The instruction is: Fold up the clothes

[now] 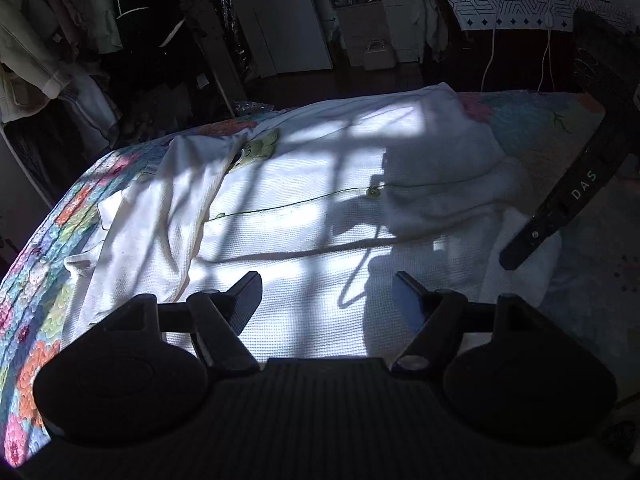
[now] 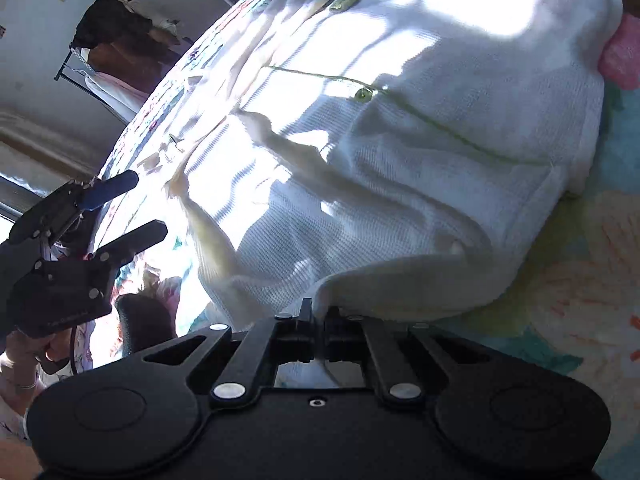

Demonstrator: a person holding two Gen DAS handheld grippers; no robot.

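A rack of hanging clothes is seen at the upper left of the left wrist view, and a floral quilt is spread over the bed below it. One white waffle-knit garment is laid across the quilt through the middle of the frame, crossed by window shadows; a thin green stitched line with one green button is carried on it, and a green patch near its far edge. At the lower centre the left gripper is held wide above the cloth, with nothing between its fingers. At the right edge, part of the other tool is seen. A patterned tablecloth is shown only here, upper right.

In the right wrist view the left gripper is seen at the left, open. The garment fills the centre, and its near folded edge is pinched in the closed right gripper at the lower centre.
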